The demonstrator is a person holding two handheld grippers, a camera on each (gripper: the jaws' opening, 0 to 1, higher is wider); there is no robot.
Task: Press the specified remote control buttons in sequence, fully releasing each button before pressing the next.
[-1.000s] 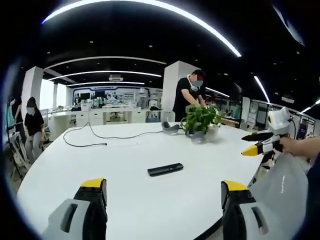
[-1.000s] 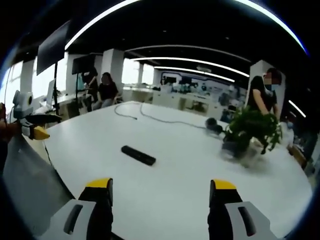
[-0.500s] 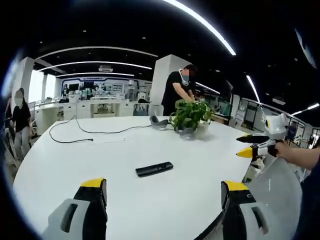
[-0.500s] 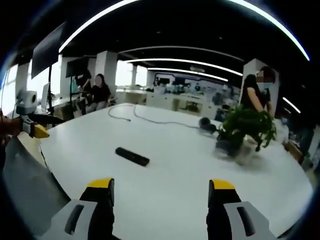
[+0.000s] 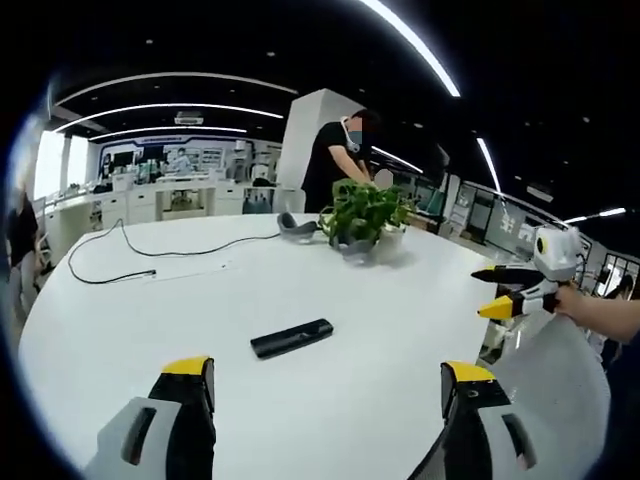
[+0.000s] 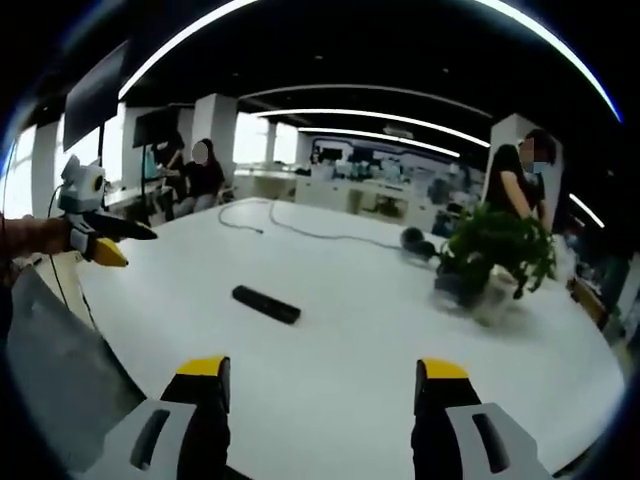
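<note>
So I've got both grippers up over the near edge of a big white table, nothing in either one. My left gripper has its jaws spread wide with bare tabletop between them, and the right gripper is the same deal, jaws apart and holding nothing. The remote control is a slim black bar lying flat on the table, out ahead of both grippers and well apart from them, not touched by anything; in the right gripper view it sits a bit left of centre. Can't make out any buttons from here, too small. Further back there's a potted plant with a loose black cable running across the far side of the table. A person in a black shirt stands behind the plant, and a couple more people are off by the desks in the right gripper view.
</note>
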